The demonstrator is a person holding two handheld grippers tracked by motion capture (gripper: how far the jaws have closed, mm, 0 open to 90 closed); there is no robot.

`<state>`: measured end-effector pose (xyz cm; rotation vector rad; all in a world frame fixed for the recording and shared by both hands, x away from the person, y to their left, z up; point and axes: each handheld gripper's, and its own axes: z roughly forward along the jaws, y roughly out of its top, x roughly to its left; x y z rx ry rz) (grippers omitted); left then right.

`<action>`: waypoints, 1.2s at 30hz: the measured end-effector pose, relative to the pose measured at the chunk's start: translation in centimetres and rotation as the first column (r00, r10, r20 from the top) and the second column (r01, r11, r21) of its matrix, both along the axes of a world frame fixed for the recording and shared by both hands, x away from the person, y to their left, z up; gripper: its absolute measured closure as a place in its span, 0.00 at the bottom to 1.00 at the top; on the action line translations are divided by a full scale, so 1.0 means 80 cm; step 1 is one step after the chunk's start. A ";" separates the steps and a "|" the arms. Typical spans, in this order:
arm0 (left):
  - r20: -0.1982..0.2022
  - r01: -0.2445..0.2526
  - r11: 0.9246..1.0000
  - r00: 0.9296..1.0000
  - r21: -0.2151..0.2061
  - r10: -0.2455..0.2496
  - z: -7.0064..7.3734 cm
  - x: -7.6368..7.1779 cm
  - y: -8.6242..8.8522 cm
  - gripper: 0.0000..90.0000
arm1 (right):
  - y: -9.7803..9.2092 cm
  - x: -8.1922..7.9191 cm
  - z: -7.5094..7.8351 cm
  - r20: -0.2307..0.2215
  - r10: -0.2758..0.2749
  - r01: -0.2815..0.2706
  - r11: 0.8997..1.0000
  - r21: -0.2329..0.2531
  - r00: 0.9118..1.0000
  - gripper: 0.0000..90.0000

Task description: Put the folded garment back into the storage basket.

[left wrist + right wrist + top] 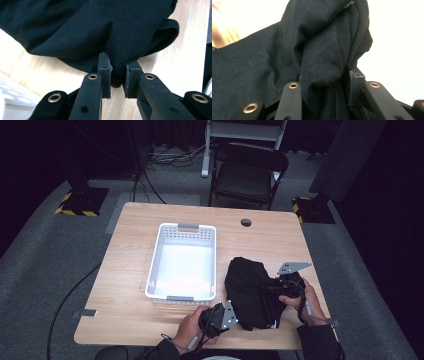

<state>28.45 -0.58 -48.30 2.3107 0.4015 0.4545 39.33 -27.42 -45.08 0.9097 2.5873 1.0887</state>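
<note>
A crumpled black garment [250, 290] lies on the wooden table [130, 270], to the right of a white basket. My left gripper [231, 314] meets its near left edge; in the left gripper view its jaws pinch a fold of the black garment [100, 30] just above the wood. My right gripper [272, 289] grips the cloth from the right side. In the right gripper view a thick bunch of the black garment [322, 57] fills the space between the jaws and drapes over the left one.
An empty white plastic basket [156, 265] sits at the table's middle, left of the garment. A round cable hole [245, 222] is near the far edge. A black folding chair [248, 175] stands beyond the table.
</note>
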 end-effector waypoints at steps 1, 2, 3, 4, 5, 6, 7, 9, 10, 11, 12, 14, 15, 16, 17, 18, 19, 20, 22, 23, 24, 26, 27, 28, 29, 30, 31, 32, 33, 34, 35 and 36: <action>0.001 -0.003 1.000 1.000 -0.007 0.003 0.002 -0.001 0.000 0.87 | -0.001 -0.001 0.003 0.003 -0.004 0.004 1.000 0.003 1.000 0.73; 0.007 -0.004 1.000 1.000 -0.009 0.004 0.004 -0.001 0.000 0.87 | -0.001 -0.001 0.005 0.012 -0.008 0.008 1.000 0.008 1.000 0.73; 0.008 -0.006 1.000 1.000 -0.013 0.006 0.006 -0.001 0.000 0.87 | -0.002 -0.003 0.008 0.019 -0.010 0.010 1.000 0.009 1.000 0.73; 0.010 -0.006 1.000 1.000 -0.015 0.007 0.008 -0.001 0.001 0.87 | -0.001 -0.005 0.011 0.027 -0.011 0.011 1.000 0.008 1.000 0.73; 0.014 -0.005 1.000 1.000 -0.016 0.005 0.009 -0.001 0.000 0.87 | -0.001 -0.006 0.013 0.032 -0.013 0.013 1.000 0.005 0.999 0.73; 0.015 -0.007 1.000 1.000 -0.016 0.007 0.011 -0.002 0.000 0.87 | -0.001 -0.007 0.016 0.035 -0.016 0.016 1.000 0.003 0.999 0.73; 0.020 -0.007 1.000 1.000 -0.018 0.007 0.012 -0.002 -0.001 0.87 | -0.002 -0.008 0.018 0.038 -0.019 0.019 1.000 0.004 0.999 0.73; 0.029 -0.005 1.000 1.000 -0.021 0.006 0.015 -0.002 -0.001 0.87 | -0.003 -0.010 0.023 0.049 -0.022 0.022 1.000 0.002 0.999 0.73; 0.033 -0.005 1.000 0.999 -0.021 0.006 0.017 -0.002 -0.002 0.87 | -0.003 -0.011 0.026 0.052 -0.023 0.023 1.000 0.000 0.998 0.73; 0.033 -0.005 1.000 0.999 -0.021 0.006 0.017 -0.002 -0.002 0.87 | -0.003 -0.011 0.026 0.052 -0.023 0.023 1.000 0.000 0.998 0.73; 0.043 -0.006 1.000 0.999 -0.020 0.007 0.019 -0.002 -0.002 0.87 | -0.004 -0.011 0.030 0.057 -0.026 0.026 1.000 -0.002 0.998 0.73; 0.049 -0.007 1.000 0.999 -0.026 0.008 0.023 -0.002 -0.002 0.87 | -0.004 -0.012 0.039 0.069 -0.027 0.028 1.000 -0.007 0.997 0.73; 0.055 -0.010 1.000 0.998 -0.025 0.011 0.025 -0.002 -0.003 0.87 | -0.003 -0.012 0.041 0.073 -0.027 0.028 1.000 -0.009 0.997 0.73; 0.060 -0.008 1.000 0.998 -0.026 0.010 0.027 -0.002 -0.002 0.87 | -0.003 -0.013 0.043 0.077 -0.027 0.028 1.000 -0.011 0.997 0.73; 0.055 -0.010 1.000 0.998 -0.030 0.012 0.028 -0.002 -0.002 0.87 | -0.003 -0.012 0.044 0.080 -0.026 0.027 1.000 -0.011 0.996 0.73; 0.053 -0.012 0.999 0.999 -0.033 0.014 0.029 -0.001 -0.002 0.87 | -0.002 -0.012 0.046 0.081 -0.025 0.026 1.000 -0.012 0.996 0.73; 0.053 -0.012 0.999 0.999 -0.033 0.014 0.029 -0.001 -0.002 0.87 | -0.002 -0.012 0.046 0.081 -0.025 0.026 1.000 -0.012 0.996 0.73; 0.056 -0.011 0.999 0.998 -0.032 0.013 0.030 0.000 -0.002 0.87 | -0.002 -0.013 0.049 0.086 -0.026 0.028 1.000 -0.014 0.996 0.73; 0.058 -0.010 0.999 0.998 -0.033 0.012 0.031 0.000 -0.003 0.87 | -0.002 -0.013 0.051 0.091 -0.027 0.028 0.999 -0.015 0.996 0.73; 0.058 -0.010 0.999 0.998 -0.033 0.012 0.031 0.000 -0.003 0.87 | -0.002 -0.013 0.051 0.091 -0.027 0.028 0.999 -0.015 0.996 0.73; 0.063 -0.009 0.999 0.998 -0.033 0.011 0.033 0.001 -0.003 0.87 | -0.002 -0.012 0.053 0.093 -0.030 0.031 0.999 -0.013 0.995 0.73; 0.065 -0.010 0.999 0.998 -0.035 0.012 0.035 0.001 -0.003 0.87 | -0.002 -0.012 0.055 0.094 -0.030 0.032 0.999 -0.015 0.995 0.73; 0.067 -0.011 0.999 0.998 -0.037 0.013 0.036 0.002 -0.003 0.87 | -0.002 -0.012 0.056 0.095 -0.032 0.033 0.999 -0.014 0.995 0.73; 0.067 -0.013 0.999 0.998 -0.040 0.016 0.038 0.003 -0.003 0.87 | -0.002 -0.011 0.060 0.100 -0.033 0.035 0.999 -0.012 0.994 0.73; 0.069 -0.012 0.999 0.998 -0.041 0.015 0.039 0.003 -0.003 0.87 | -0.002 -0.011 0.061 0.102 -0.033 0.034 0.999 -0.012 0.994 0.73; 0.069 -0.012 0.999 0.998 -0.041 0.015 0.039 0.003 -0.003 0.87 | -0.002 -0.011 0.061 0.102 -0.033 0.034 0.999 -0.012 0.994 0.73; 0.069 -0.015 0.999 0.997 -0.043 0.018 0.041 0.004 -0.002 0.87 | -0.001 -0.010 0.063 0.105 -0.035 0.037 0.999 -0.014 0.994 0.73; 0.072 -0.012 0.999 0.997 -0.046 0.016 0.042 0.005 -0.002 0.86 | -0.001 -0.010 0.068 0.111 -0.034 0.036 0.999 -0.016 0.993 0.73; 0.074 -0.014 0.999 0.997 -0.045 0.017 0.043 0.006 -0.002 0.86 | -0.001 -0.009 0.069 0.111 -0.036 0.038 0.999 -0.015 0.993 0.73; 0.075 -0.018 0.999 0.997 -0.044 0.021 0.044 0.006 -0.002 0.86 | 0.000 -0.009 0.070 0.115 -0.034 0.036 0.999 -0.016 0.993 0.73; 0.078 -0.018 0.999 0.997 -0.046 0.022 0.045 0.007 -0.002 0.87 | 0.000 -0.008 0.072 0.115 -0.034 0.037 0.999 -0.017 0.993 0.73; 0.080 -0.017 0.999 0.997 -0.044 0.021 0.046 0.007 -0.002 0.86 | 0.000 -0.008 0.072 0.116 -0.034 0.036 0.999 -0.018 0.993 0.73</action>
